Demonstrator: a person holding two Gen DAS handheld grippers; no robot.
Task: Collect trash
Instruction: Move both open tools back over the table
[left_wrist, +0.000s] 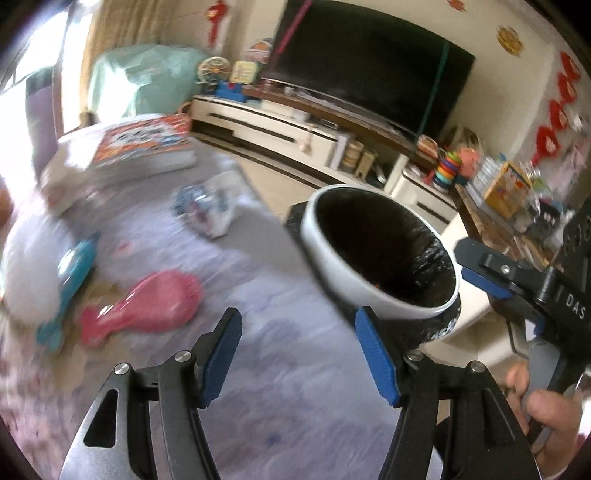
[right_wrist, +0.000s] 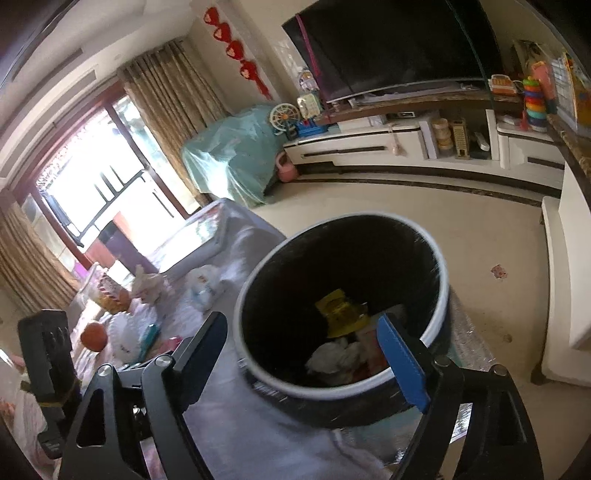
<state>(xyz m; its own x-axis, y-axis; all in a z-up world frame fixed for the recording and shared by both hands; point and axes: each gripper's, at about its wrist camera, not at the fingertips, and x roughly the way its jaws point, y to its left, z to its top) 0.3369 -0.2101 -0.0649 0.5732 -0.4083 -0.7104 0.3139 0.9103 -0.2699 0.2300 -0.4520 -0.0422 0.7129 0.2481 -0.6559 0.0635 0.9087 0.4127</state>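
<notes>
A white-rimmed bin with a black liner (left_wrist: 384, 295) stands at the cloth-covered table's (left_wrist: 280, 373) right edge. The right wrist view looks down into the bin (right_wrist: 343, 389), where a yellow wrapper (right_wrist: 341, 314) and crumpled white tissue (right_wrist: 334, 360) lie. My right gripper (right_wrist: 301, 321) hangs open above the bin's near rim, holding nothing. My left gripper (left_wrist: 297, 321) is open and empty over the cloth, left of the bin. A crumpled blue-white wrapper (left_wrist: 207, 210) lies further out on the table. More white wrappers (right_wrist: 203, 284) and crumpled paper (right_wrist: 147, 284) show in the right wrist view.
On the table lie a pink brush-shaped toy (left_wrist: 147, 306), a teal one (left_wrist: 74, 266), a picture book (left_wrist: 144, 144) and an orange ball (right_wrist: 94, 336). A paper scrap (right_wrist: 498, 271) lies on the floor. A TV (right_wrist: 399, 44) on a low cabinet (right_wrist: 369, 147) lines the far wall.
</notes>
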